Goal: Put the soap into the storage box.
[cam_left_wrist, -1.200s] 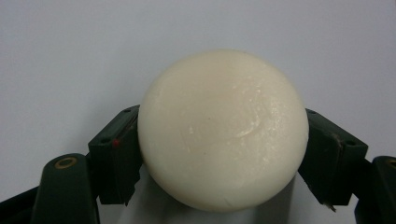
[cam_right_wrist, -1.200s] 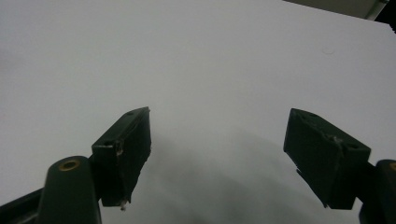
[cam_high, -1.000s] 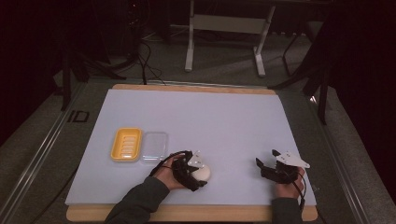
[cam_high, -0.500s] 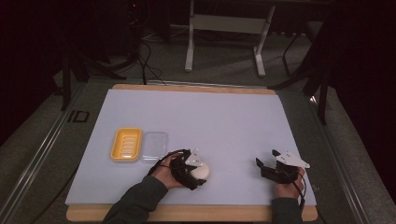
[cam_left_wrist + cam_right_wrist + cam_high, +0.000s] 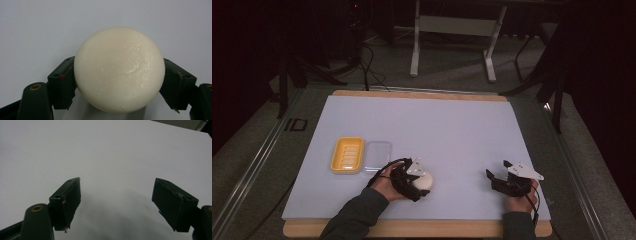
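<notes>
At lower centre of the high view, your left tongs (image 5: 422,181) grip the round white soap (image 5: 422,182), no long axis discernible; your right tongs (image 5: 496,179) stand open on the worktop (image 5: 452,130).

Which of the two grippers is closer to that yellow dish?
The left gripper. It sits just right of the yellow dish, clamped on a white soap bar. The right gripper is open, far over by the table's right side.

Dim room, dark surroundings, evenly lit pale table (image 5: 452,125), soft shadows beneath the tongs, close views slightly soft
</notes>
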The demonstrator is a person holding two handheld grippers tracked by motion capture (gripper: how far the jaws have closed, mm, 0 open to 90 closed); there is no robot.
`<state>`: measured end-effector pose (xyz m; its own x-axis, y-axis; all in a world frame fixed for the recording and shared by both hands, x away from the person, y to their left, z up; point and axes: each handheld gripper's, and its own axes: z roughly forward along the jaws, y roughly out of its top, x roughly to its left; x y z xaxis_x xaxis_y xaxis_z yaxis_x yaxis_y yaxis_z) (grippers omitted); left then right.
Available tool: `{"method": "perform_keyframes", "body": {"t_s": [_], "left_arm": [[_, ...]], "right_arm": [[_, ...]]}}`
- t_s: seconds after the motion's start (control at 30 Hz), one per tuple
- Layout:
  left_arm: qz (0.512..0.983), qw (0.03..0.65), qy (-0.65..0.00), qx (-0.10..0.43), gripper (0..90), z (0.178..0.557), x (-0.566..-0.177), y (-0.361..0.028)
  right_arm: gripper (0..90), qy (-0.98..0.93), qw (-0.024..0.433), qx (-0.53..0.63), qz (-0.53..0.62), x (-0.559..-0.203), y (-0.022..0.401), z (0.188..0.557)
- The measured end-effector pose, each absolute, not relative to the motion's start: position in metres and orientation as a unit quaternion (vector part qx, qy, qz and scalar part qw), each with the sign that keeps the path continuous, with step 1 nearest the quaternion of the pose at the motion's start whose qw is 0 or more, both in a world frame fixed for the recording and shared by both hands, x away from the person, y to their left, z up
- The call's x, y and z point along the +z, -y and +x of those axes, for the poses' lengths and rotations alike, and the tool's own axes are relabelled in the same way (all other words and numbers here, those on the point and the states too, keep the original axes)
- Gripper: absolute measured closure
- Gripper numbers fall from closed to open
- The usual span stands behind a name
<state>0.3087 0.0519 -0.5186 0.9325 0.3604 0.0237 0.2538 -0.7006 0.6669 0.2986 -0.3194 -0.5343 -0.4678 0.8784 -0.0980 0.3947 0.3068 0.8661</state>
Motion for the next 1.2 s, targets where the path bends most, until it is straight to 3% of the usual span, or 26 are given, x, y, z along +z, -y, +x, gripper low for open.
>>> {"method": "perform_keyframes", "body": {"t_s": [1.2], "left_arm": [[0.911,0.341,-0.213,0.090,24.1,0.316,-0.504,-0.073]], "right_arm": [[22.5,-0.751,0.296,0.410,0.424,-0.534,0.319,0.298]]}}
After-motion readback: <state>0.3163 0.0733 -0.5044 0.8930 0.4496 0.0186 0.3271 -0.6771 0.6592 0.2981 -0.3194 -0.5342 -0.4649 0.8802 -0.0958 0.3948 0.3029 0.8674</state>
